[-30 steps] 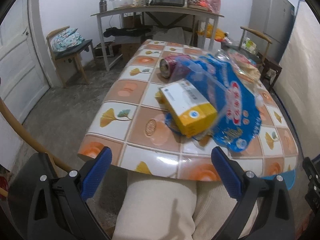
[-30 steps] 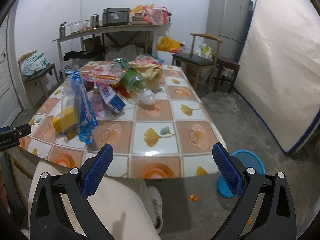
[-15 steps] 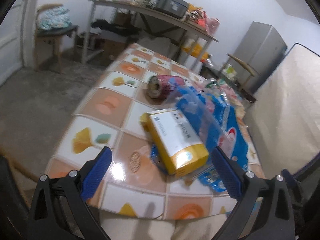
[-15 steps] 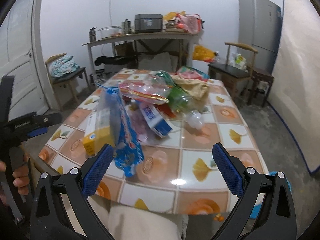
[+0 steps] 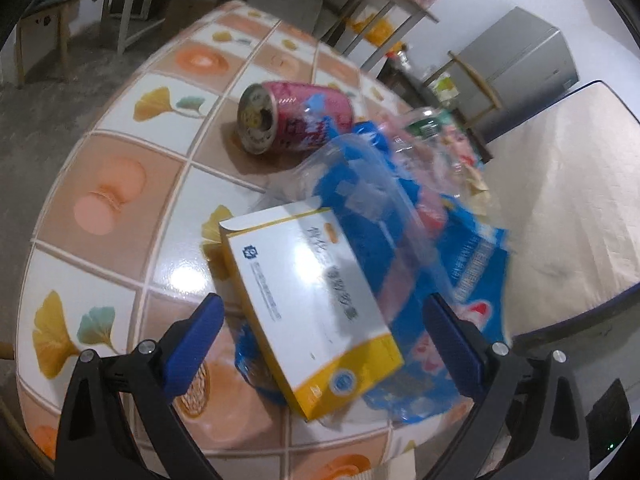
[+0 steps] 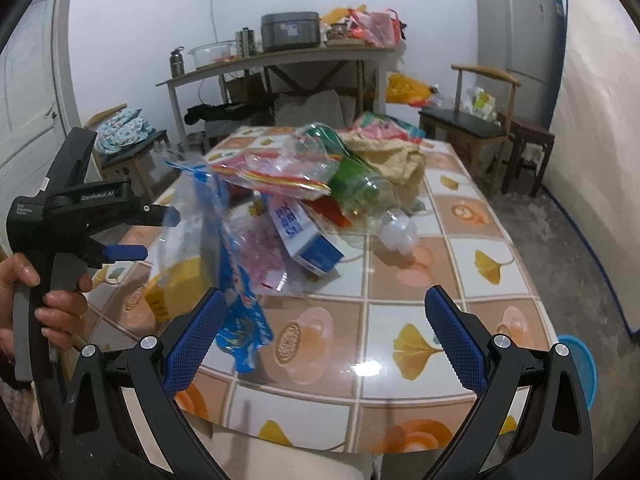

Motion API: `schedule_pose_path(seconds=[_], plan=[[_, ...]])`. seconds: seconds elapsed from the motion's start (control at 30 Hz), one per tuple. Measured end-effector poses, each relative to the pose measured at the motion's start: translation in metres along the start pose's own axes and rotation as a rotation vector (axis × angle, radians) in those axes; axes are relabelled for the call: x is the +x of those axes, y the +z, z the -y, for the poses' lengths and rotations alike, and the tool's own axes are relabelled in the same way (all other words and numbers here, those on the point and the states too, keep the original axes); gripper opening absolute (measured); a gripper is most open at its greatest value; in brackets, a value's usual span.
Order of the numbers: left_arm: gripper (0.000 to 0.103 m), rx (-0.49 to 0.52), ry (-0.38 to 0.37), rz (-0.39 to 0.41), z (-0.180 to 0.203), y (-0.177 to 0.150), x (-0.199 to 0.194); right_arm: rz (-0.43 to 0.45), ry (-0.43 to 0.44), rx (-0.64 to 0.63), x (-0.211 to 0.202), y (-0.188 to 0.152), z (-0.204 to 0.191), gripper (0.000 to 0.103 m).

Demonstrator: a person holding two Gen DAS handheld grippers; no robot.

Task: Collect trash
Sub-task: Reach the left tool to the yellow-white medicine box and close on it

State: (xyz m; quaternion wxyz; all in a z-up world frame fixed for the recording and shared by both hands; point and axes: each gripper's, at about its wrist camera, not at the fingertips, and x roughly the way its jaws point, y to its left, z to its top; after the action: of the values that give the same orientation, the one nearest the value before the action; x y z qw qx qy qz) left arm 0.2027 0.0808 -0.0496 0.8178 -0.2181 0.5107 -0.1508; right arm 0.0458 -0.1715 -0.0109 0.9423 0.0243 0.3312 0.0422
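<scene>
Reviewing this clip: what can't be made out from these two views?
- Left wrist view: print on the white and yellow box is motion-blurred, unreadable.
- Left wrist view: the red can is partly covered by the blue plastic bag.
- Right wrist view: the box shows only dimly through that bag.
- Neither view shows a trash container.

Glossy tiled tabletop (image 5: 120, 216). Glossy cardboard box (image 5: 312, 304) between the tongs, crinkly plastic bag (image 5: 472, 256) beside it. Metal can (image 5: 292, 118) beyond.
</scene>
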Motion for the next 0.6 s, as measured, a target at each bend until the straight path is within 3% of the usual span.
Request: schedule_pose_path(seconds=[0.37, 0.6], plan=[[0.092, -0.035, 0.051, -0.077, -0.007, 0.006, 0.035, -0.020, -0.001, 0.022, 0.006, -0.003, 0.006, 0.095], [0.077, -0.004, 0.118, -0.057, 0.001, 0.004, 0.035, -0.015, -0.004, 0.028, 0.002, -0.004, 0.007, 0.095]])
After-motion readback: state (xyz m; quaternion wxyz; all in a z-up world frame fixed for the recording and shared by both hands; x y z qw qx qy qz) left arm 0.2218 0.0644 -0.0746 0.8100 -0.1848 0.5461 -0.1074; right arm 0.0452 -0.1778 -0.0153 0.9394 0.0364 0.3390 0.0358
